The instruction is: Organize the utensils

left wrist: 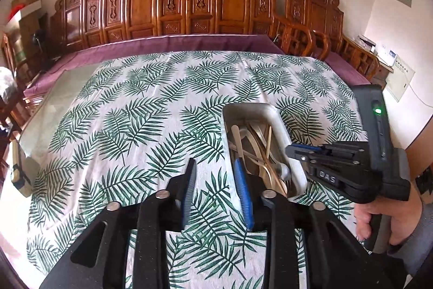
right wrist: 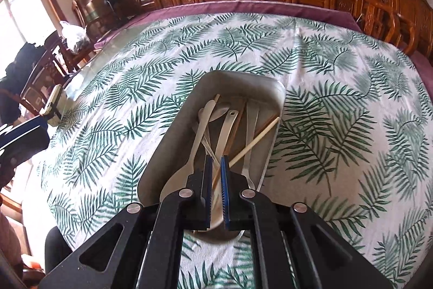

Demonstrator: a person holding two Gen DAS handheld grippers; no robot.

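Note:
A metal tray (left wrist: 282, 123) (right wrist: 173, 142) lies on the leaf-print tablecloth (left wrist: 135, 113) and holds several utensils (left wrist: 259, 151): spoons (right wrist: 195, 142), flat metal handles and wooden chopsticks (right wrist: 254, 140). My left gripper (left wrist: 215, 164) hovers just left of the tray's near end, open, with only cloth showing between its blue pads. My right gripper (right wrist: 216, 161) points down over the tray's near half, its pads almost together. A tan stick shows through the slit, and I cannot tell whether it touches the pads. From the left wrist view the right gripper (left wrist: 290, 151) has nothing sticking out of its tips.
A person's hand (left wrist: 389, 213) grips the right tool's handle. Carved wooden chairs (left wrist: 173, 4) line the far side behind a purple cloth (left wrist: 162, 45). A bare glass tabletop (left wrist: 48, 110) shows at the left, with a small box (right wrist: 54, 104) at its edge.

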